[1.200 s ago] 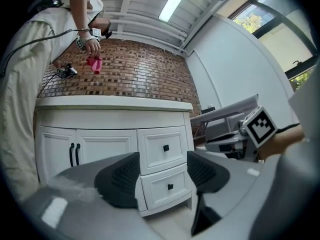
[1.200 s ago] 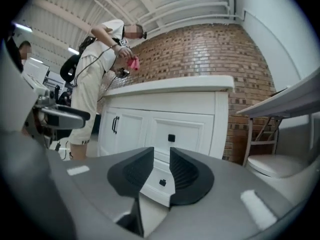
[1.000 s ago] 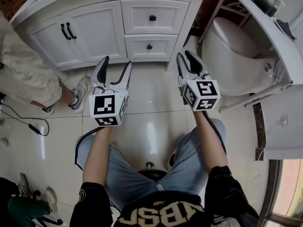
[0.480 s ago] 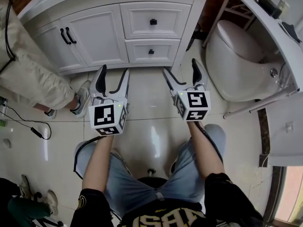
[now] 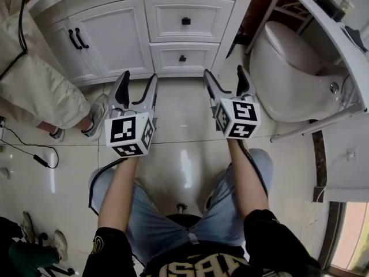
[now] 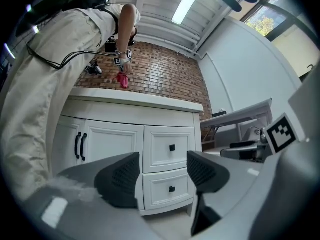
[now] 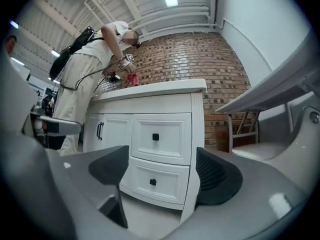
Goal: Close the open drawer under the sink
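The white vanity has two drawers with black knobs, an upper drawer and a lower drawer. Both fronts sit flush with the cabinet, as the left gripper view shows for the lower drawer and the right gripper view for the same lower drawer. My left gripper hangs open over the floor tiles, short of the cabinet, with nothing in it. Beside it, my right gripper points at the drawers, its wide jaws closing slightly on nothing.
A person in beige clothing stands at the left by the double cabinet doors, hands at the counter. A toilet sits to the right of the vanity. A black cable lies on the tiled floor at the left.
My right gripper's jaws went from nearly shut to wide open. Both grippers drew slightly back from the cabinet. The bystander shifted a little at the left.
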